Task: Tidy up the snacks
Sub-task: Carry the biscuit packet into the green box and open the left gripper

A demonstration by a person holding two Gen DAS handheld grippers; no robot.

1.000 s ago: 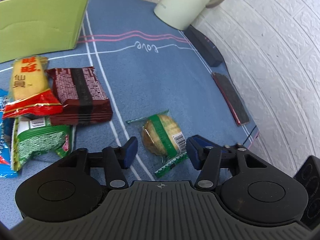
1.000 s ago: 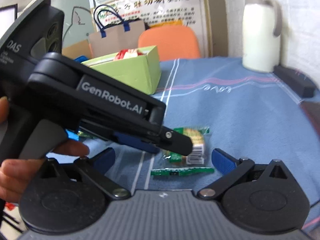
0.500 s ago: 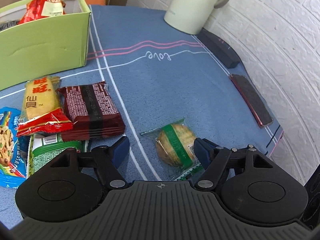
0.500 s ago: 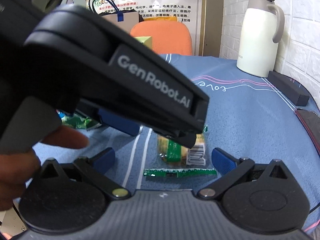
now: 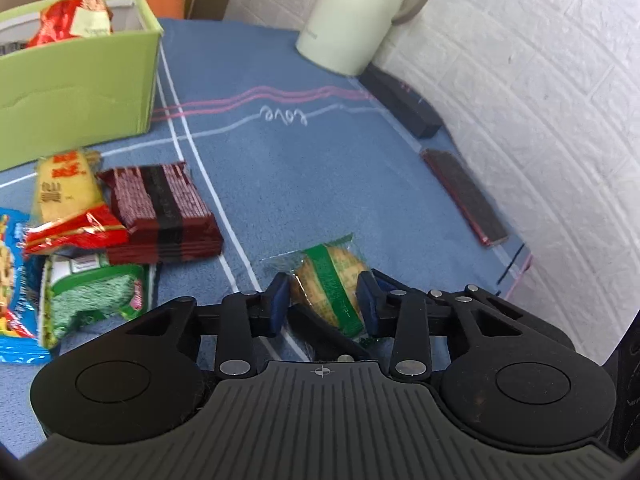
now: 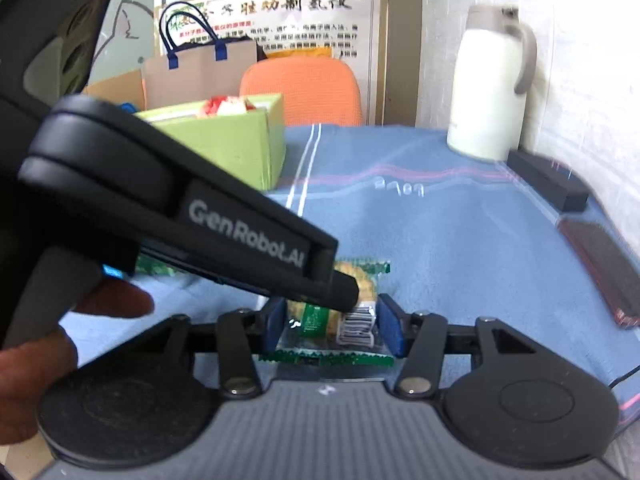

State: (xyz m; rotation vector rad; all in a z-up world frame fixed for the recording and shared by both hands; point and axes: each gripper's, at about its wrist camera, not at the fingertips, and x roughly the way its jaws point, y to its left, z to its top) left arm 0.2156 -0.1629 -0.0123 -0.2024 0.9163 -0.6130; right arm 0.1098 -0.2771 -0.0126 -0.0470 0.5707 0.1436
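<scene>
A green box [image 5: 76, 84] is seen at the far left of the blue tablecloth [image 5: 304, 184]; a red and white snack bag [image 5: 72, 20] is lying inside it, and the rest of its inside is hidden. In front of the box a group of loose snacks is laid: a yellow rice cracker pack [image 5: 64, 196], a dark red wafer pack [image 5: 160, 212], a green packet [image 5: 92, 296] and a blue packet [image 5: 12, 272] at the edge.

The round biscuit packet [image 5: 328, 280] is placed on the cloth, apart from that group, and both grippers are brought to it. The left gripper [image 5: 324, 300] is narrowed around it, with the blue pads at each side of the biscuit. The right gripper [image 6: 332, 326] is also closed on the same packet, at the end with the barcode label, and its pads are pressed on the wrapper. The wrapper is transparent with a green band and green toothed seals, and a pale biscuit is seen inside.

A white kettle [image 5: 360, 16] stands at the far side.
</scene>
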